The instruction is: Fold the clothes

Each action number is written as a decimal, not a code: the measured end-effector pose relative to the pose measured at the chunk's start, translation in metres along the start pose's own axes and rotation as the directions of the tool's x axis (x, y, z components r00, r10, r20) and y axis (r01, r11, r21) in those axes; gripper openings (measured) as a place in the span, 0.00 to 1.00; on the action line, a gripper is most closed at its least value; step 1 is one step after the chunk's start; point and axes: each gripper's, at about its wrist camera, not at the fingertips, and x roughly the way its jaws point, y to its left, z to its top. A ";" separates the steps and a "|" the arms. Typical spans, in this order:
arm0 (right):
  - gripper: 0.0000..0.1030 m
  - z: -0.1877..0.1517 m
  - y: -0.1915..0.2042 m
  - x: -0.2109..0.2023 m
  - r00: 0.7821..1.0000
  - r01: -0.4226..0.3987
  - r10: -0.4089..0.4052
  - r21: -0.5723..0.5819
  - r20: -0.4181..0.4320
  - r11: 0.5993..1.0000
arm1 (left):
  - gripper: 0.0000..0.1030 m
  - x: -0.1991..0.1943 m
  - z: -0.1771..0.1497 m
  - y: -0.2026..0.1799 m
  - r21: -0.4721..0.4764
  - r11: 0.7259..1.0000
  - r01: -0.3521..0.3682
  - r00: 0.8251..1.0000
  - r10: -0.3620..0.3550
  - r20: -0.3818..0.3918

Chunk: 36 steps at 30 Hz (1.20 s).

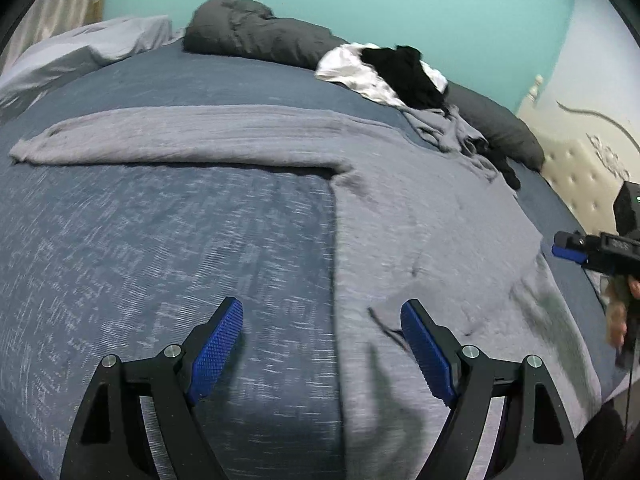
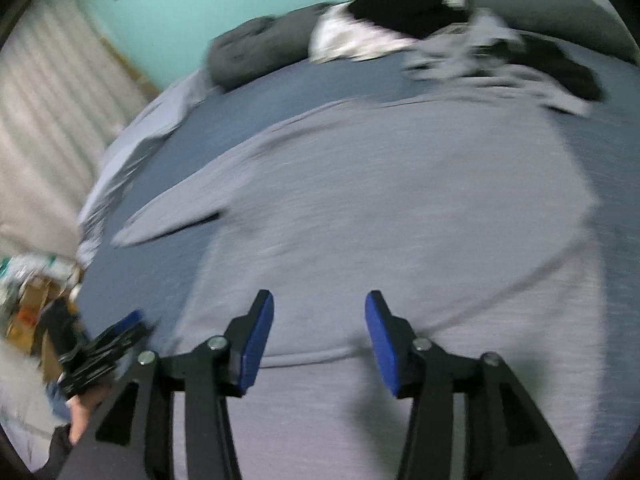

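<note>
- No text, label, brand, number or sign can be read in either view.
- The cluttered boxes [image 2: 28, 300] beside the bed in the right wrist view are too blurred to show any lettering.

A bed covered in a dark blue woven bedspread [image 1: 160, 240] stood against a turquoise painted wall [image 1: 360, 0]. Two dark grey pillows [image 1: 248, 36] lay along its far edge, with a cream button-tufted headboard [image 1: 576, 176] to the right. Pale pleated curtains [image 2: 52, 112] hung beside blurred clutter on the floor [image 2: 28, 300].
</note>
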 end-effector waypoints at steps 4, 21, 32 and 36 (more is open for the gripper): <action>0.51 0.007 -0.073 -0.024 0.985 0.169 -0.173 0.092 0.029 0.981 | 0.82 0.005 0.010 -0.024 0.063 0.998 0.019 1.000 -0.018 -0.014; 0.52 0.030 -0.197 -0.011 0.906 0.422 -0.420 0.050 -0.052 0.905 | 0.76 0.077 0.019 -0.059 0.093 0.993 0.072 0.982 -0.054 -0.184; 0.52 0.026 -0.198 -0.006 0.920 0.392 -0.390 0.072 -0.047 0.917 | 0.10 0.073 0.009 -0.056 0.132 0.983 0.128 0.969 -0.095 -0.227; 0.52 0.029 -0.204 -0.015 0.924 0.382 -0.382 0.111 -0.028 0.917 | 0.10 0.051 0.014 -0.047 0.113 0.983 0.146 0.975 -0.123 -0.183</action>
